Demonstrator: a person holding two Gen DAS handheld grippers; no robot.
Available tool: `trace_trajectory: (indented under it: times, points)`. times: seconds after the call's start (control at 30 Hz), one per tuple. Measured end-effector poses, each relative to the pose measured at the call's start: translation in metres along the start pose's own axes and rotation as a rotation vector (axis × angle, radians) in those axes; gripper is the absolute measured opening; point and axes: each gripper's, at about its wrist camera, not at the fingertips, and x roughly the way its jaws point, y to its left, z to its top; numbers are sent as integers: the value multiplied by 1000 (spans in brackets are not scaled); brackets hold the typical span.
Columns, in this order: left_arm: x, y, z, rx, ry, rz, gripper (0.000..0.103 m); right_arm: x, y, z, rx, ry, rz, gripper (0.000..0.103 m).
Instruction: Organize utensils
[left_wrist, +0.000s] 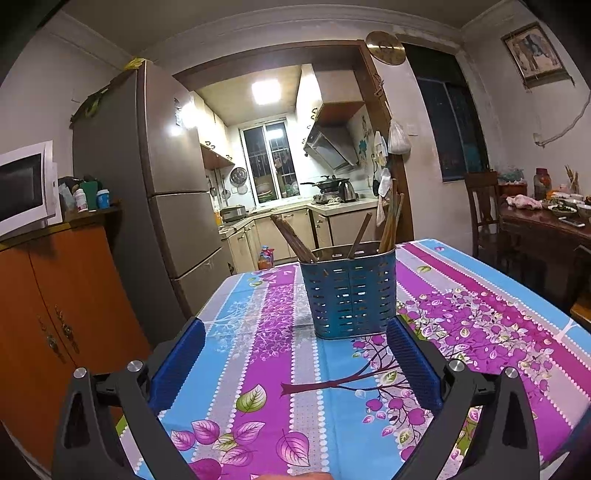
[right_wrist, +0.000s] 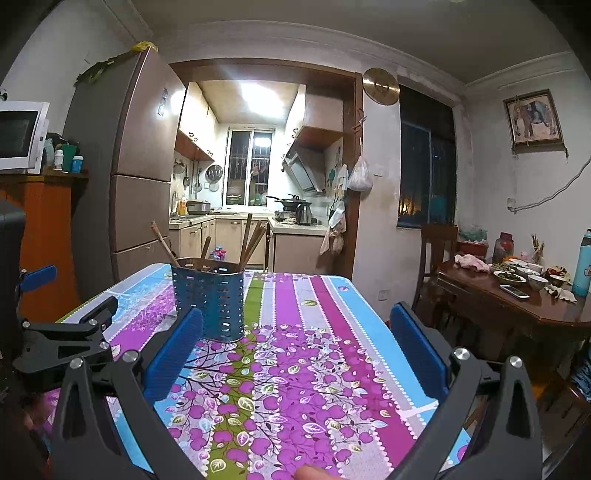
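Blue-padded jaws of the left gripper stand wide apart and empty over the flowered cloth of the table, with the right gripper held likewise, its jaws spread and holding nothing. Between and beyond them stands the task's one visible container, a blue perforated utensil holder, upright on the table toward its far end. From the left wrist view it sits just ahead of the right-hand pad; from the right wrist view it stands behind the left-hand pad, with the left gripper's black frame near it at the frame's edge. Wooden chopsticks lean out of the holder in loose groups, some slanting left, one near the middle, others upright at the right; how many there are cannot be told.

No loose utensils show on the cloth, so the sorting appears either close to done or waiting on items outside both views. By this reading the moment is a pause between pickups, and the next move likely calls for finding another utensil, or straightening the splayed sticks.
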Motion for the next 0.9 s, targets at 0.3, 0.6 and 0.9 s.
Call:
trace_trajectory:
  times: [0.3, 0.6, 0.9]
  points:
    - [0, 0, 1, -2, -5, 3, 98, 3, 3, 0, -13, 10, 8, 98]
    - [-1, 2, 2, -18, -4, -3, 98, 6, 7, -1, -28, 20, 18, 98]
    - [-2, 3, 2, -27, -4, -7, 98, 7, 11, 1, -38, 22, 25, 98]
